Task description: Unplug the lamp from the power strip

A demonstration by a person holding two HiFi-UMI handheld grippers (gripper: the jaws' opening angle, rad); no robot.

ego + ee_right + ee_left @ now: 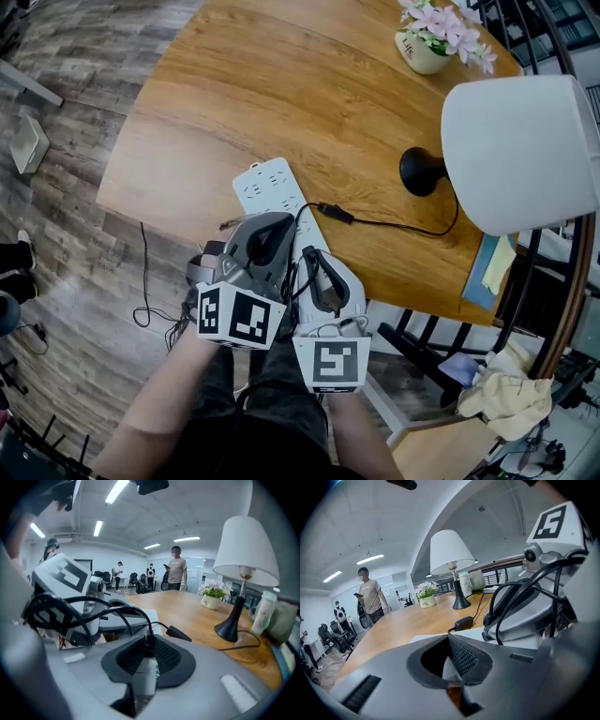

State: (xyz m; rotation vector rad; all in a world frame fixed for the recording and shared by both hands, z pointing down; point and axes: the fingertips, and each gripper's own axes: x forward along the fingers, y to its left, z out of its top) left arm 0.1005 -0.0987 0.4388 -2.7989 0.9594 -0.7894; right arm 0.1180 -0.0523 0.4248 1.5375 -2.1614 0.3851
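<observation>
Right gripper view: right tool (147,647) clenched on the plug (149,641) at the strip (262,183), left tool (448,638) closed empty over it; a skewed pull may drag the strip along.

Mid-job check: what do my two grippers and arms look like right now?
The left gripper has a grey rounded shell, the right gripper a white one; black cables loop over both. Each has dark textured pads and a white cube with black square markers at its rear. Forearms are bare; no sleeves show.
</observation>
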